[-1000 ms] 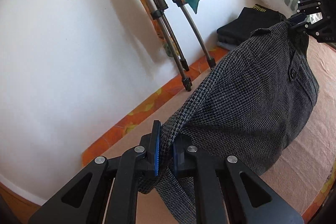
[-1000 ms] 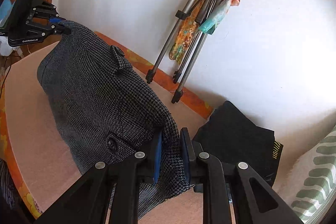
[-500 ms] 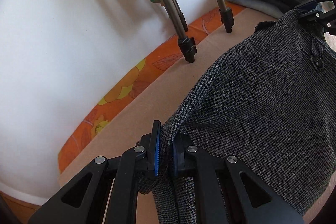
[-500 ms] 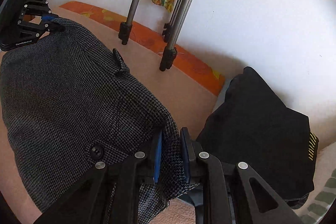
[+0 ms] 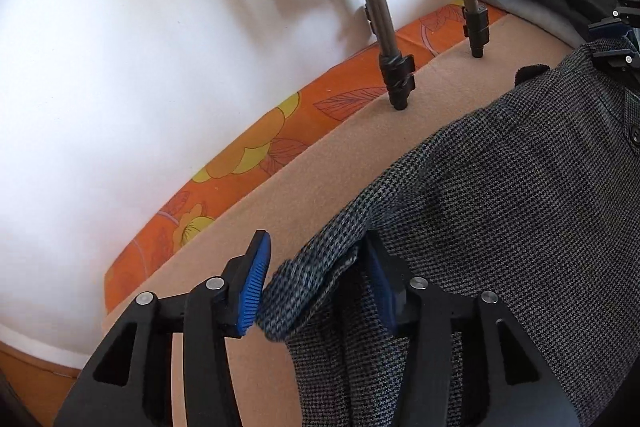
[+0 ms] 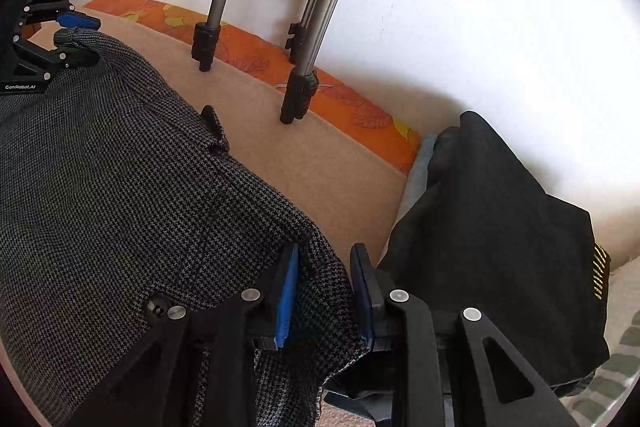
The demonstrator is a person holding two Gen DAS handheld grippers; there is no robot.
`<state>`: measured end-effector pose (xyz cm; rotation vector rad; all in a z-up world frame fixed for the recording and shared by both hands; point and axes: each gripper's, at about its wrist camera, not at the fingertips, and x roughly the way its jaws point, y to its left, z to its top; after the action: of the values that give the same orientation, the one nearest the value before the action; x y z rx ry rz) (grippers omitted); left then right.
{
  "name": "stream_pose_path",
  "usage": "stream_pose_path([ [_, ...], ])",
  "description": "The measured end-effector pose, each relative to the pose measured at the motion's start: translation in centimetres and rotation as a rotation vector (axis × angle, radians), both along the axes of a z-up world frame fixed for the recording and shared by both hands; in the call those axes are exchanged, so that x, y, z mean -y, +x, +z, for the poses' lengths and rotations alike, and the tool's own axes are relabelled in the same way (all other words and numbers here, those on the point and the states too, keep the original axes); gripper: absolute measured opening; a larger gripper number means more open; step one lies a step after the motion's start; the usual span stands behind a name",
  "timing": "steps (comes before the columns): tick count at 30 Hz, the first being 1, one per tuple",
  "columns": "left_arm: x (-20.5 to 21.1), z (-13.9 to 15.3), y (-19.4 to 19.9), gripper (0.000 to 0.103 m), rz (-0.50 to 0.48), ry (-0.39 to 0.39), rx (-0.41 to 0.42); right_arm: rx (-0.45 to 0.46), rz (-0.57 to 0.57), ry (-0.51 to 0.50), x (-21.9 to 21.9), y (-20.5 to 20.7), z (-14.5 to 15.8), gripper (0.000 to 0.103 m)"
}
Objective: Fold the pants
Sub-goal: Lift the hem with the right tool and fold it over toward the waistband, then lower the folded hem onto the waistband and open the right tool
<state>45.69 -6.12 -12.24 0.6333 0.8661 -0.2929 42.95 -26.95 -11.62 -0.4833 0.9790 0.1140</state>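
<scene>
Grey houndstooth pants [image 5: 500, 211] lie spread on the tan surface [image 5: 320, 155]; they also fill the left of the right wrist view [image 6: 120, 187]. My left gripper [image 5: 316, 283] is open, its blue pads apart, with the pants' corner lying loose between them. My right gripper [image 6: 326, 295] is open too, with the other corner of the pants resting between its pads. Each gripper shows in the other's view: the right one at the far right [image 5: 616, 39], the left one at the far left [image 6: 52, 39].
Tripod legs [image 5: 394, 75] stand on the surface near the white wall, also in the right wrist view [image 6: 298, 95]. A stack of folded dark clothes [image 6: 500, 227] lies right of the pants. An orange floral sheet [image 5: 256, 151] edges the surface.
Both grippers came down to the surface with the pants and opened, letting go of the corners. The pants now lie flat instead of hanging.
</scene>
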Motion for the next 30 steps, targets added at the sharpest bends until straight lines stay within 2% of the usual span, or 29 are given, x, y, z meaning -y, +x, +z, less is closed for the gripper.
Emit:
stream_pose_path([
  [3, -1.9, 1.6, 0.3, 0.061, 0.053, -0.065, 0.003, -0.011, -0.014, 0.024, 0.7, 0.2, 0.5, 0.041],
  [6, -3.5, 3.4, -0.4, 0.061, 0.089, -0.064, 0.066, 0.033, -0.032, 0.017, 1.0, -0.7, 1.7, 0.054],
  [7, -4.1, 3.9, -0.7, 0.061, 0.087, -0.069, 0.073, 0.051, -0.031, 0.008, 1.0, -1.3, 2.3, 0.057],
  [8, -4.8, 4.3, -1.0, 0.061, 0.096, -0.069, 0.077, 0.07, -0.034, -0.002, 1.1, -1.6, 2.7, 0.065],
  [9, -5.5, 4.8, -1.4, 0.061, 0.106, -0.071, 0.083, 0.086, -0.04, -0.007, 1.3, -2.1, 3.2, 0.067],
  [14, -9.2, 7.1, -6.2, 0.061, 0.105, -0.17, 0.091, 0.125, 0.018, 0.096, 1.2, -6.3, 6.7, 0.067],
  [17, -10.6, 7.0, -10.0, 0.061, 0.102, -0.233, 0.058, 0.126, 0.092, 0.136, -0.1, -10.1, 8.1, 0.067],
  [19, -10.8, 6.6, -12.5, 0.061, 0.069, -0.244, 0.044, 0.124, 0.145, 0.151, -1.1, -12.6, 8.5, 0.067],
  [22, -9.9, 5.9, -16.1, 0.061, 0.012, -0.243, 0.019, 0.095, 0.213, 0.166, -2.6, -16.3, 8.0, 0.067],
  [26, -8.2, 4.8, -19.3, 0.057, -0.066, -0.284, -0.053, 0.046, 0.306, 0.153, -5.0, -19.9, 6.3, 0.065],
  [29, -6.5, 3.6, -20.5, 0.046, -0.121, -0.298, -0.107, 0.018, 0.372, 0.122, -7.2, -21.5, 4.7, 0.061],
  [30, -5.9, 3.3, -20.8, 0.046, -0.137, -0.298, -0.125, 0.01, 0.392, 0.113, -8.0, -21.9, 4.3, 0.059],
])
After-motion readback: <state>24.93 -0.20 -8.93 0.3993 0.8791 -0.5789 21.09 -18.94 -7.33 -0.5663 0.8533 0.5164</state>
